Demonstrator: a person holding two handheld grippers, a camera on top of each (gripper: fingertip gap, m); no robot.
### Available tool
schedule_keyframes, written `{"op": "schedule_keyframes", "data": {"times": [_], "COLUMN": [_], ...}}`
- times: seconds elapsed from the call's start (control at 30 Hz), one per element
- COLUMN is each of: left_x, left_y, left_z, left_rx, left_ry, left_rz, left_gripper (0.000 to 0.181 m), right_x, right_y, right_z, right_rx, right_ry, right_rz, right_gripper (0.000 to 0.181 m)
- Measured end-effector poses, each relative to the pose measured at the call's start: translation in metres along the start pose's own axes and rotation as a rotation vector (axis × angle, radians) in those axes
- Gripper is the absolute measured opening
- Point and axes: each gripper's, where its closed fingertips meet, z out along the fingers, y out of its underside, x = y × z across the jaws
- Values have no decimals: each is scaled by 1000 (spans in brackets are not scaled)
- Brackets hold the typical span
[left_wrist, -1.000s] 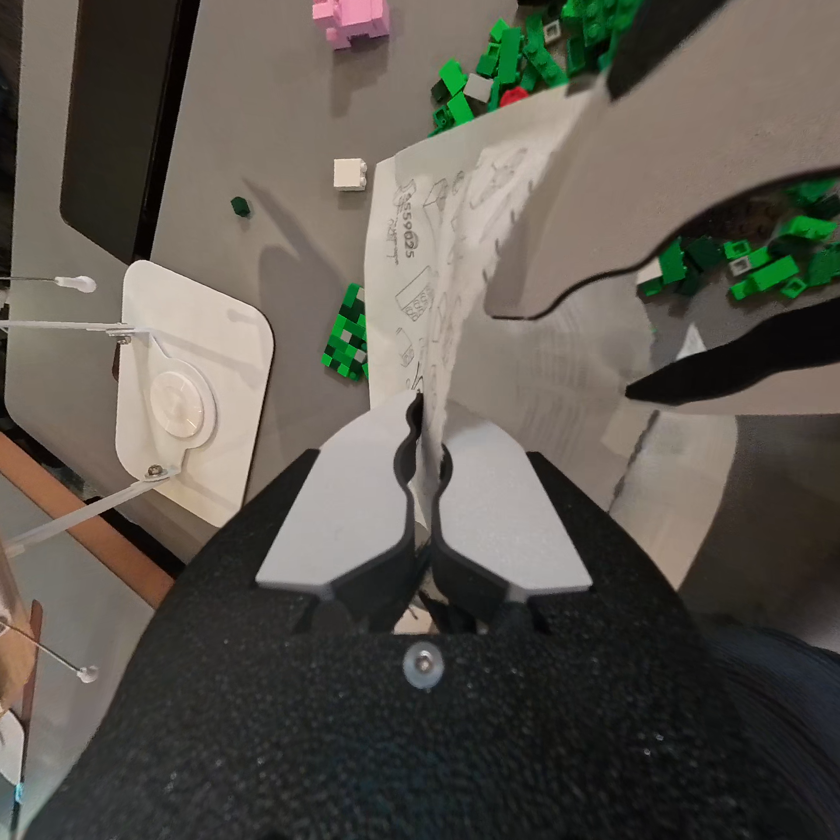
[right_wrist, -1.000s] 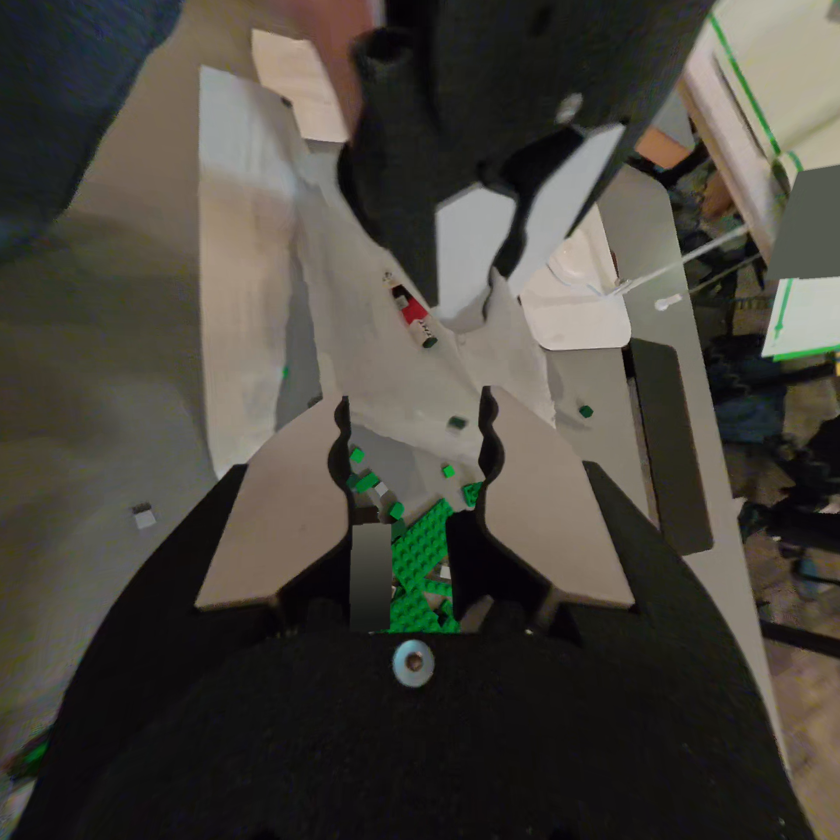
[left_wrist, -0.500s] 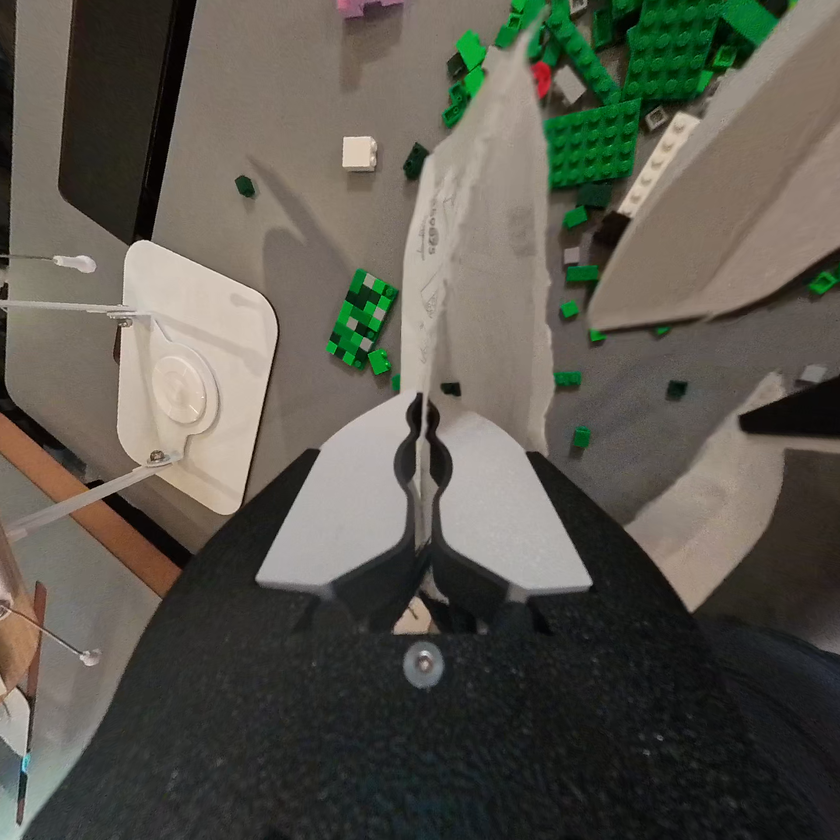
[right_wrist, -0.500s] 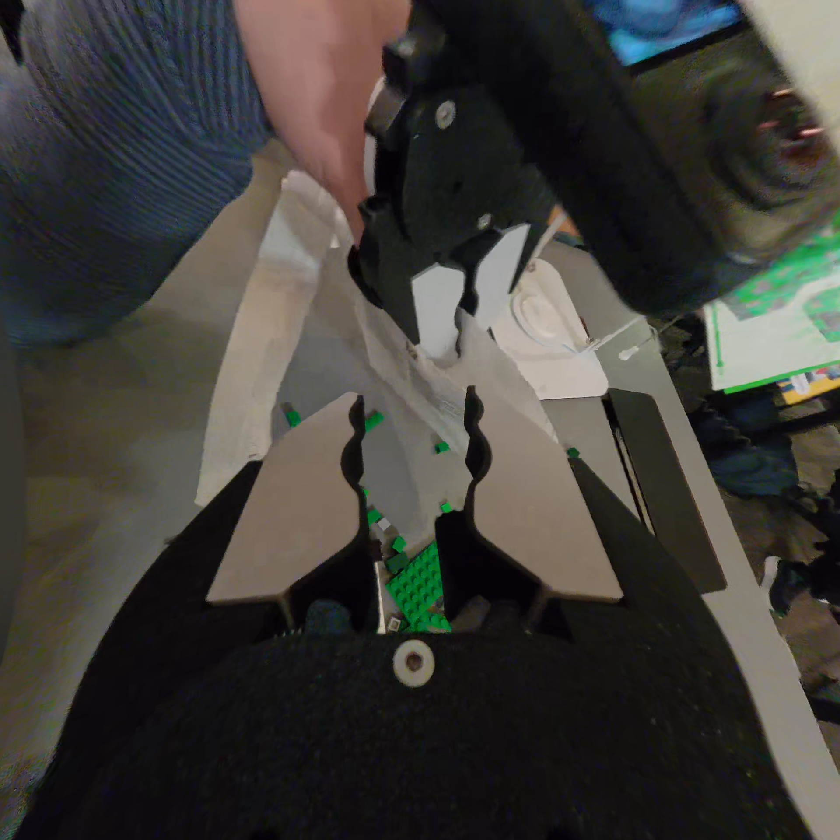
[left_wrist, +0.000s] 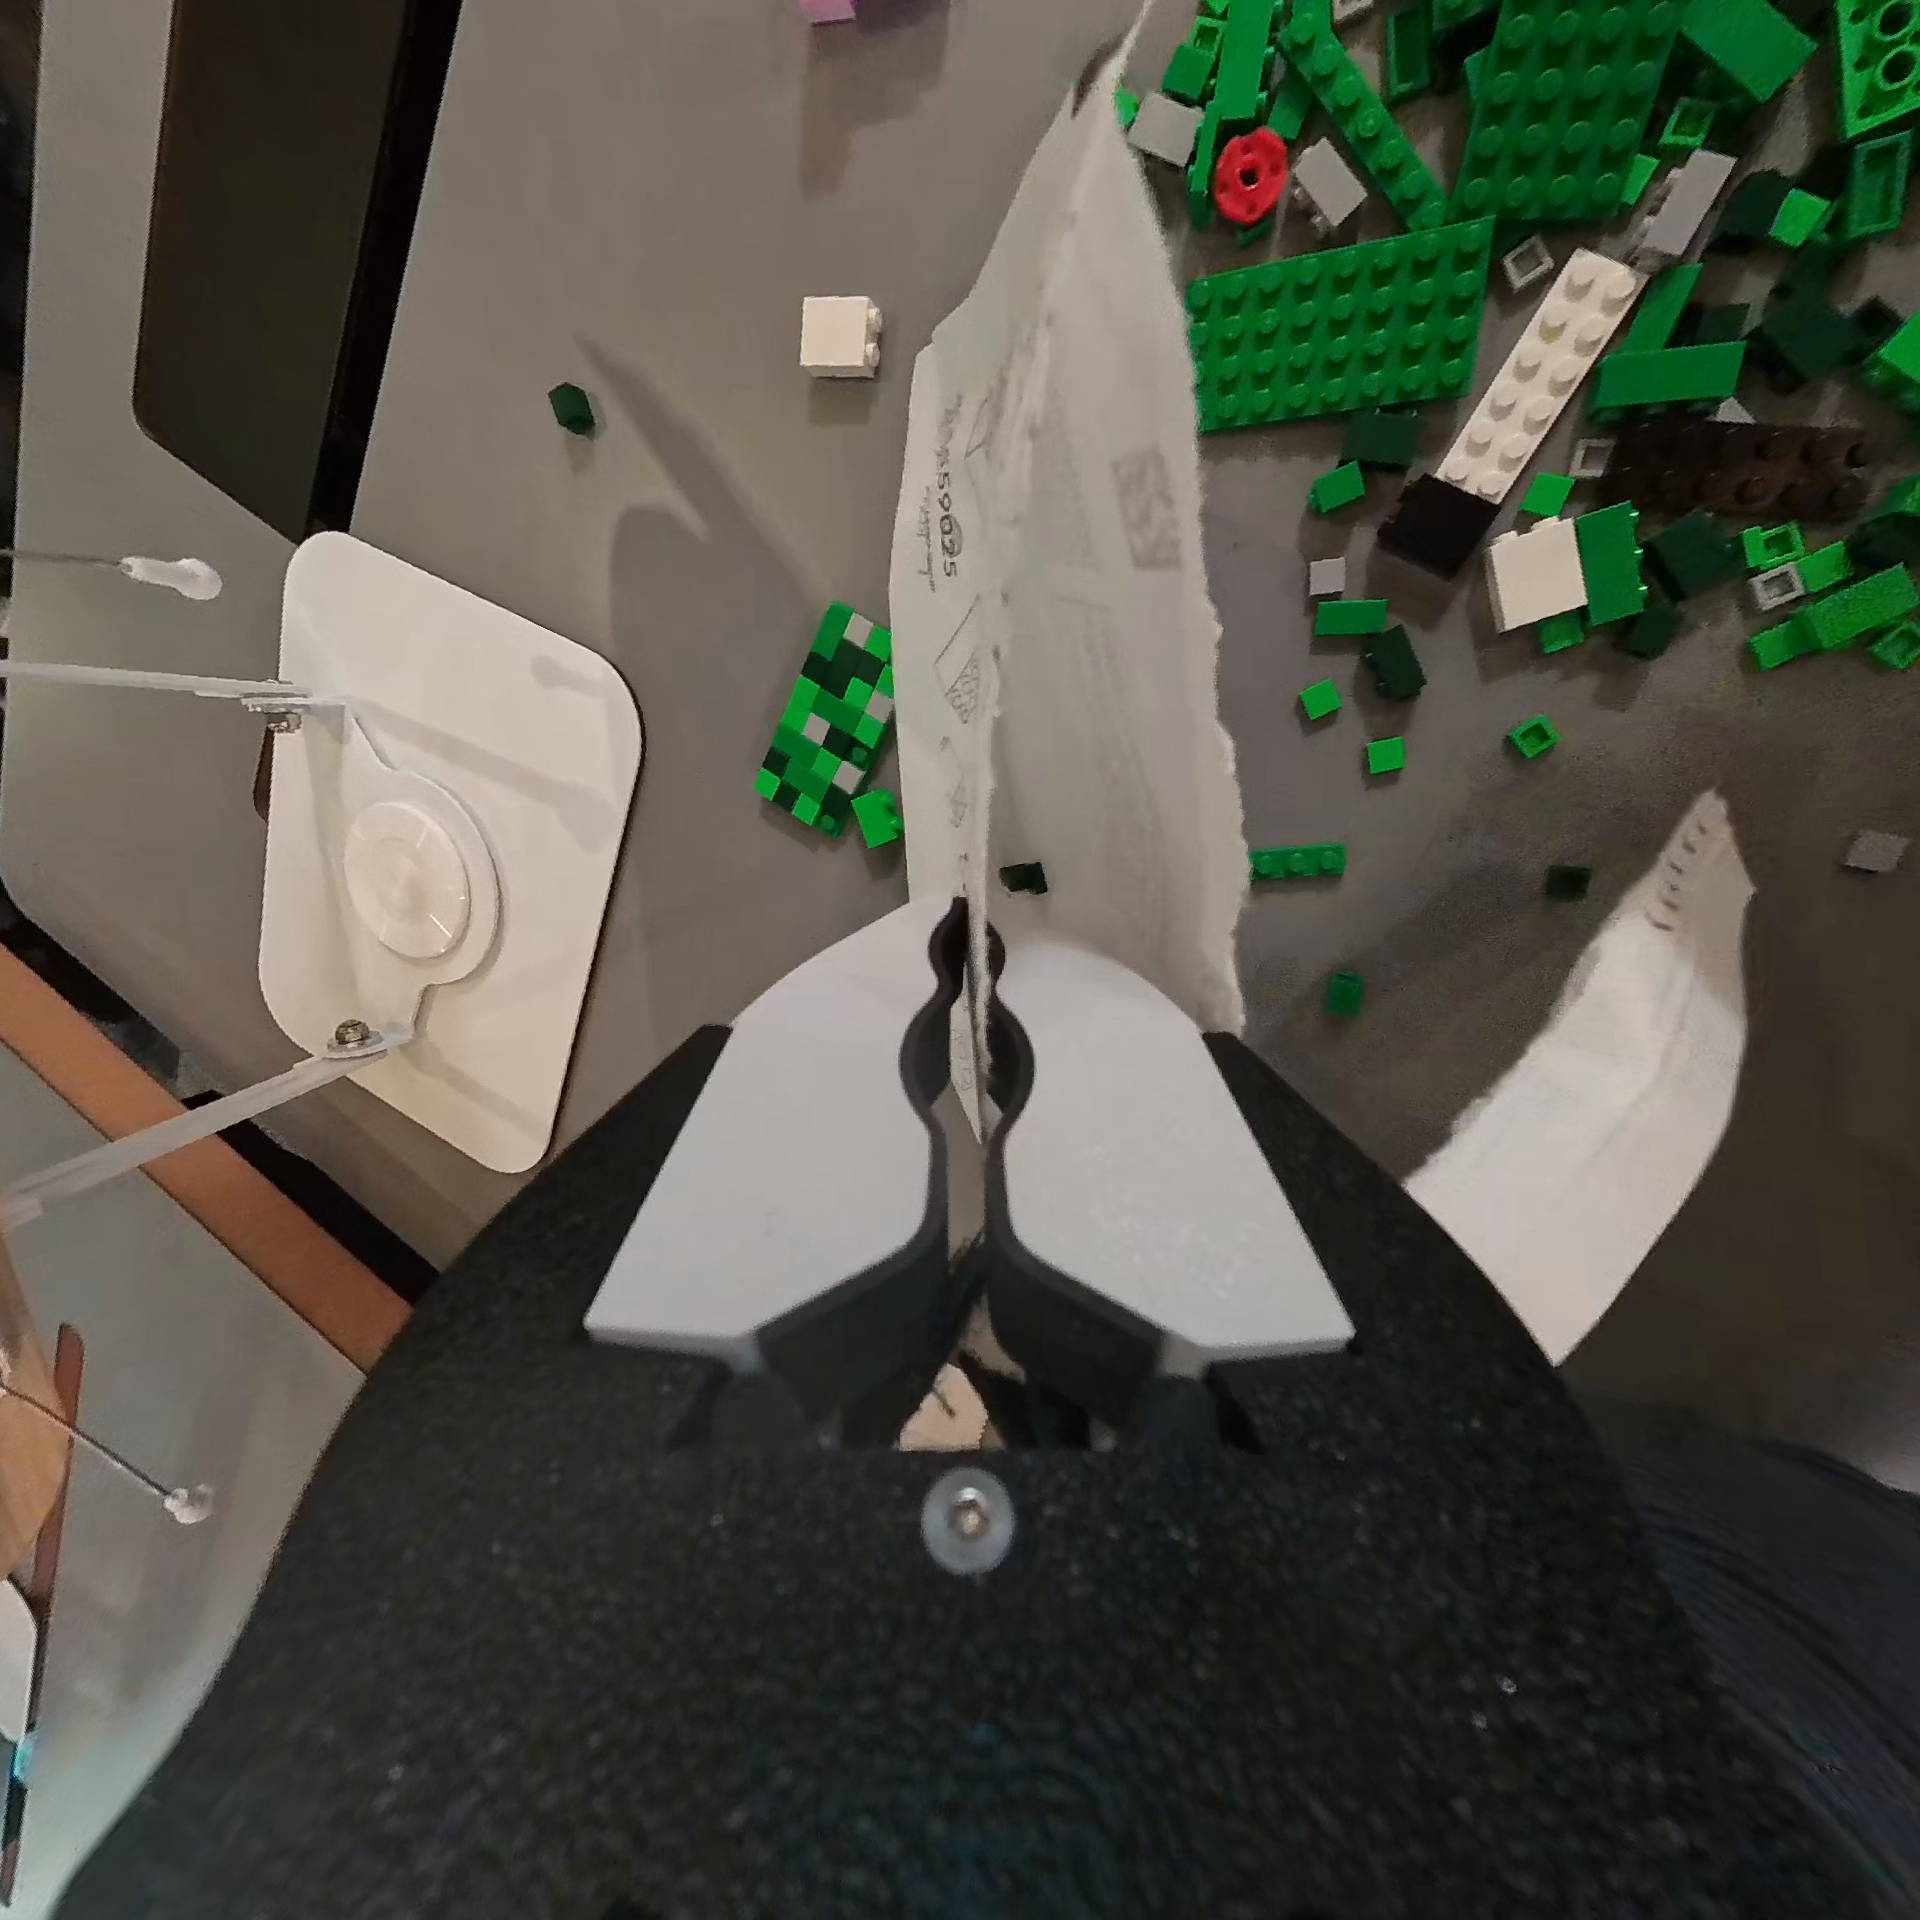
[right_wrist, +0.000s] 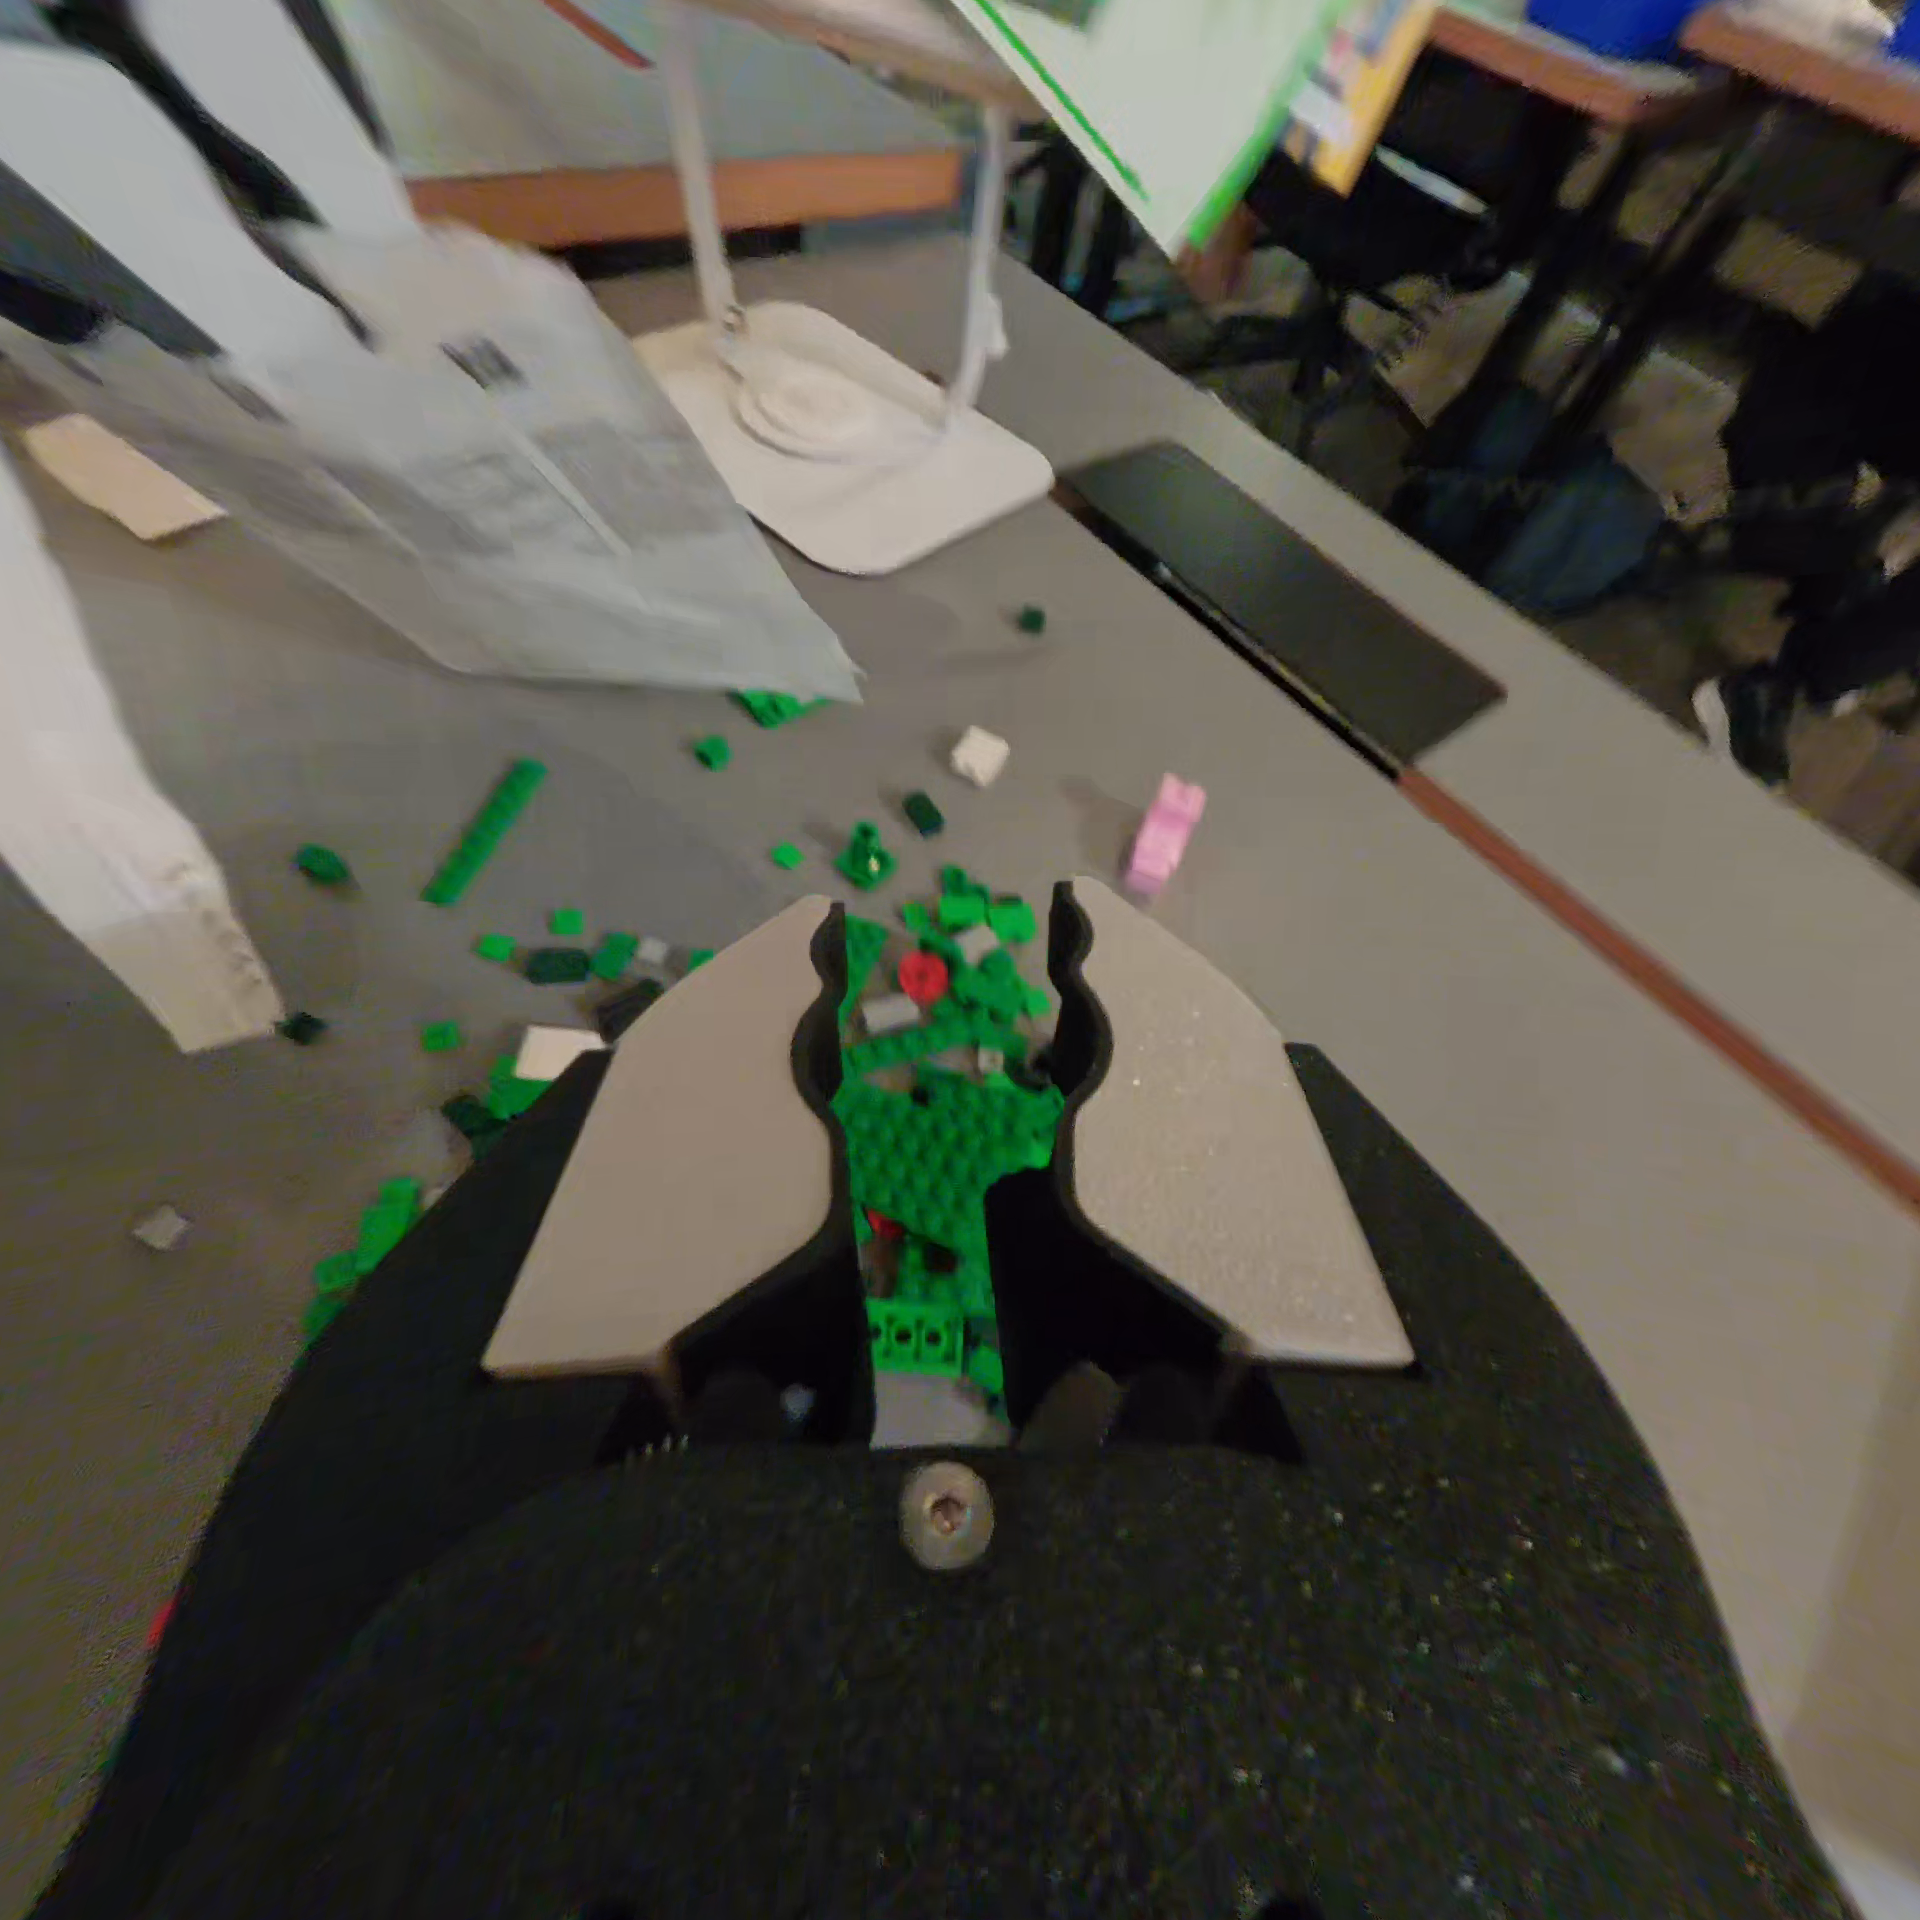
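Here my left gripper (left_wrist: 971, 935) pinches one torn white paper bag (left_wrist: 1081, 582), which hangs above the grey table (left_wrist: 644, 208), while my right gripper (right_wrist: 940, 925) is spread and empty over the pile of green bricks (right_wrist: 935, 1132). Among the loose pieces I count one red round piece (left_wrist: 1250, 174), one white cube brick (left_wrist: 840, 335), one pink block (right_wrist: 1169, 833) and one white lamp base (left_wrist: 447, 831).

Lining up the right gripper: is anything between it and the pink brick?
Nothing visible. The open right gripper has only bare grey table before the pink brick; the green brick pile lies under the jaws.
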Motion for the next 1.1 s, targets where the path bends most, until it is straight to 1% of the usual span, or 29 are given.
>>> {"op": "schedule_keyframes", "data": {"times": [0.07, 0.17, 0.23, 0.43, 0.53, 0.73, 0.87, 0.9, 0.97, 1.03, 1.1], "left_x": [-2, -7, -10, -16, -19, -23, -23, -22, -21, -19, -17], "left_y": [2, 7, 11, 20, 23, 30, 29, 28, 26, 24, 21], "left_z": [-1, -1, 0, 3, 2, -1, -3, -4, -4, -4, -5], "left_rx": [7, 6, 1, -12, -8, -4, 8, 10, 11, 13, 15], "left_ry": [1, 1, 2, 5, 2, -9, -10, -10, -9, -9, -11], "left_rz": [-10, -38, -58, -93, -110, -139, -137, -134, -125, -114, -102], "left_gripper": [0, 0, 0, 0, 0, 0, 0, 0, 0, 0, 0], "right_x": [11, 28, 36, 47, 47, 49, 58, 59, 65, 75, 74], "right_y": [22, 46, 59, 87, 95, 106, 108, 107, 106, 111, 110], "right_z": [-4, -10, -11, -7, -5, -2, 4, 6, 12, 20, 28], "right_rx": [12, 45, 18, -85, -126, -187, -218, -220, -240, -296, -323], "right_ry": [24, 64, 67, 114, 110, 66, 56, 41, 10, -15, -122], "right_rz": [76, 186, 232, 215, 176, 207, 182, 169, 105, 26, 6], "right_gripper": [36, 32, 32, 33, 27, 30, 18, 14, 14, 14, 15]}}
